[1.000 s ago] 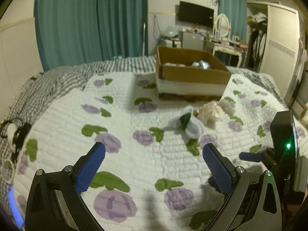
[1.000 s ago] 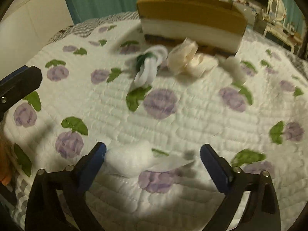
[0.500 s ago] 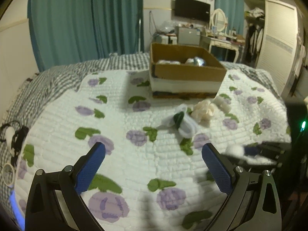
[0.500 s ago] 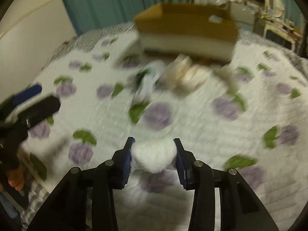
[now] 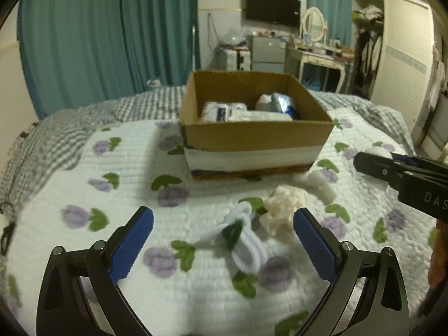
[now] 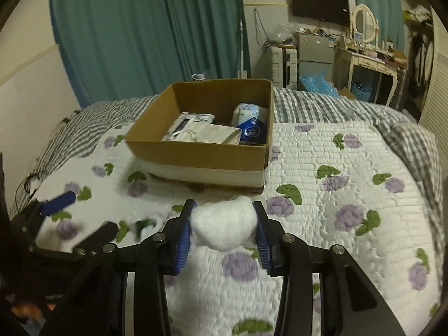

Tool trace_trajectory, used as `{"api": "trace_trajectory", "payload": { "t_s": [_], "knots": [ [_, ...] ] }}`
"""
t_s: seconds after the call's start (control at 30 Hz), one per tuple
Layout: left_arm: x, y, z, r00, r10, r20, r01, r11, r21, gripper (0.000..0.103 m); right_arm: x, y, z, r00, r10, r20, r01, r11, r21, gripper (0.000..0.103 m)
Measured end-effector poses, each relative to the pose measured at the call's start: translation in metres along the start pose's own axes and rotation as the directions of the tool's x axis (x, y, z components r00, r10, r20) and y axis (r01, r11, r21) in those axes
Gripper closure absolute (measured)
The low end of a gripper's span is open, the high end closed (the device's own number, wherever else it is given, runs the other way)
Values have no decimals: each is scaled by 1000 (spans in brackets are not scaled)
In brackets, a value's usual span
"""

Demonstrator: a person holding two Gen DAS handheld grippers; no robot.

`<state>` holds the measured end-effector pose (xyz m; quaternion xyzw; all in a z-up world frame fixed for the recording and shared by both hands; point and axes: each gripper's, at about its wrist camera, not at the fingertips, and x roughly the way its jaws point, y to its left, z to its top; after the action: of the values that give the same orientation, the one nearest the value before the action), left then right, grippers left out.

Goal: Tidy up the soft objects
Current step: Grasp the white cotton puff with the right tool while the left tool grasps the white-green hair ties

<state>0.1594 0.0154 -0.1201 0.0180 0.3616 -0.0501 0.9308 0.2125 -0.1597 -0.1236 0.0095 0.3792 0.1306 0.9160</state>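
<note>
Right gripper (image 6: 224, 225) clamped on a white fluffy wad (image 6: 225, 228), blue pads pressed into both its sides, held up above the quilt just short of the cardboard box (image 6: 201, 155)
Left gripper (image 5: 222, 238) spread wide with nothing between its blue pads, hovering low over a white sock bundle with a dark green band (image 5: 242, 239)
Beside that bundle, toward the box, a cream crumpled soft piece (image 5: 282, 208), touching or nearly touching it; too blurred to tell which
Further right, two or three small white puffs (image 5: 316, 180) lying near the box's front corner
Open-topped box with a white band round its lower wall, sitting on the floral quilt (image 6: 350, 168) printed with purple flowers and green leaves
Inside the box: flat white packets with blue print (image 6: 193, 127) at the left and a rounded white-and-blue pack (image 6: 250, 123) at the right
Under the quilt, grey checked bedding (image 6: 322, 103) showing along the far edge
Behind the bed, teal curtains (image 6: 145, 33), a wall-mounted black TV (image 6: 319, 4), a white dressing table with an oval mirror (image 6: 364, 25), and a small grey fridge (image 6: 316, 53)
</note>
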Motion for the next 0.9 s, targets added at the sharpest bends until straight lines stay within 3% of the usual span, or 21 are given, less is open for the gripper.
{"api": "trace_trajectory", "payload": {
  "t_s": [0.27,0.33,0.37,0.43,0.53,0.73,0.9],
  "knots": [
    [52,-4,-39,994,22,-108,-13,997,75,17,47,-14,-38,993,7,-114,-5,1000,18,63],
    [60,-6,-40,991,26,-130,-16,996,84,30,46,-16,-37,994,27,-103,-24,999,31,63],
    [64,-6,-40,990,21,-143,-9,996,83,41,46,-17,-37,994,32,-100,-29,999,35,63],
    [73,-4,-42,984,-17,-177,29,998,63,49,48,-17,-39,994,32,-106,-28,999,38,63],
    [70,0,-43,981,-74,-177,80,996,31,77,49,-17,-42,993,24,-118,-20,999,36,63],
    [53,9,-42,981,-109,-162,108,994,-13,82,36,-10,-44,996,12,-89,-10,1000,28,63],
    [23,10,-37,989,-106,-107,107,994,3,82,16,-1,-49,998,24,-65,-22,999,32,63]
  ]
}}
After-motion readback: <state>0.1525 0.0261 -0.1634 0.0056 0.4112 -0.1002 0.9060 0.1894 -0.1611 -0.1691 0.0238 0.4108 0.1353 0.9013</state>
